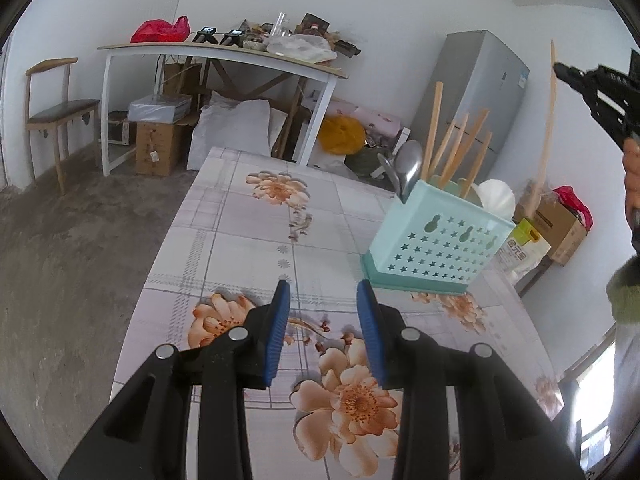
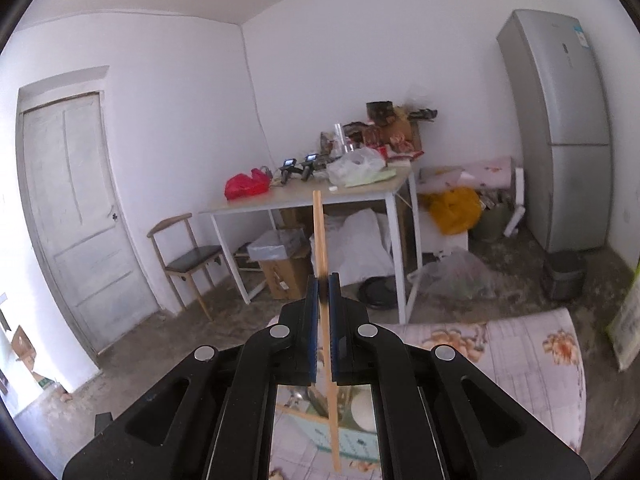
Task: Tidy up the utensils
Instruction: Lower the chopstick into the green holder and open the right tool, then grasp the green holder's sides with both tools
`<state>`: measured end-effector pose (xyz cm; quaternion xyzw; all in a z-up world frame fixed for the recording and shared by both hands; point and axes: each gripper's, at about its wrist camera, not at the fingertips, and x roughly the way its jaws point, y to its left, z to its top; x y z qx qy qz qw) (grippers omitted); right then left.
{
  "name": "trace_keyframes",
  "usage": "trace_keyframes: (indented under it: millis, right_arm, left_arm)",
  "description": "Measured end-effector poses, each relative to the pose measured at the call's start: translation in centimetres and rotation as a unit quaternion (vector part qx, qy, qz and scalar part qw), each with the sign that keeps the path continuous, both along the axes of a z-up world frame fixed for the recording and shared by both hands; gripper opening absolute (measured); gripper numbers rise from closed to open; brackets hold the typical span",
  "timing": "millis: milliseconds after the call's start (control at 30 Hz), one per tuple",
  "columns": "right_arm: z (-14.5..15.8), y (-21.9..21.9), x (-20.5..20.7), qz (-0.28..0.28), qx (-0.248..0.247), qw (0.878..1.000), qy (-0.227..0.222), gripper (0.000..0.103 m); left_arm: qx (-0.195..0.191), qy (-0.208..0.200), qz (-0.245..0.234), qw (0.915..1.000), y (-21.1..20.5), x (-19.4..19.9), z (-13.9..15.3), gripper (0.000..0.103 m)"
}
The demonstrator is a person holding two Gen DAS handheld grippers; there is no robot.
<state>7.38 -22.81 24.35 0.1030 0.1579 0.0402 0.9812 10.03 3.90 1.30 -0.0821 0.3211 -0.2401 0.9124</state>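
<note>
A pale blue utensil holder (image 1: 436, 240) with star-shaped holes stands on the floral tablecloth (image 1: 248, 240). Several wooden chopsticks (image 1: 452, 148), metal spoons (image 1: 408, 168) and a white ladle (image 1: 496, 196) stick out of it. My left gripper (image 1: 323, 286) hovers low over the cloth, left of the holder, open with nothing between its blue pads. My right gripper (image 2: 323, 278) is shut on one wooden chopstick (image 2: 319, 232), held high above the holder (image 2: 320, 432). In the left wrist view that chopstick (image 1: 546, 140) hangs from the raised gripper at the upper right.
A cluttered white table (image 1: 224, 50) stands beyond, with boxes and sacks under it. A wooden chair (image 1: 60, 108) is at the left and a grey fridge (image 1: 476, 92) behind the holder. A person's sleeve (image 1: 624, 292) shows at the right edge.
</note>
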Motion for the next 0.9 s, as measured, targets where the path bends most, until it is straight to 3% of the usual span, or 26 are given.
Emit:
trace_keyframes:
  millis: [133,367,500,767,833,900]
  right_arm:
    - [-0.7,0.1,1.4,0.002,-0.009,1.0,0.005,0.003]
    - [-5.3,0.6,2.8,-0.019,-0.054,0.997,0.051,0.002]
    - [-7.2,0.4,2.4,-0.018,-0.053,0.996,0.072,0.002]
    - [-7.1,-1.2,0.5,-0.039,-0.037,0.996,0.067,0.003]
    - [-7.3,-2.1,-0.3,-0.052,-0.024,0.996,0.064,0.009]
    - [-8.2,-3.8,-1.6,-0.075,0.004,0.995,0.063,0.024]
  left_arm:
    - [0.001,0.002,0.003,1.0,0.1,0.4,-0.1,0.033]
    - [0.006,0.008,0.007,0.9999,0.2,0.8,-0.4,0.033]
    - [0.009,0.013,0.008,0.9998,0.1,1.1,-0.6,0.033]
    - [0.004,0.02,-0.003,0.9998,-1.1,1.6,-0.6,0.033]
    - [0.003,0.017,-0.013,0.9998,-1.7,1.7,-0.5,0.035]
    - [0.001,0.01,-0.022,0.9997,-2.2,1.7,-0.3,0.046]
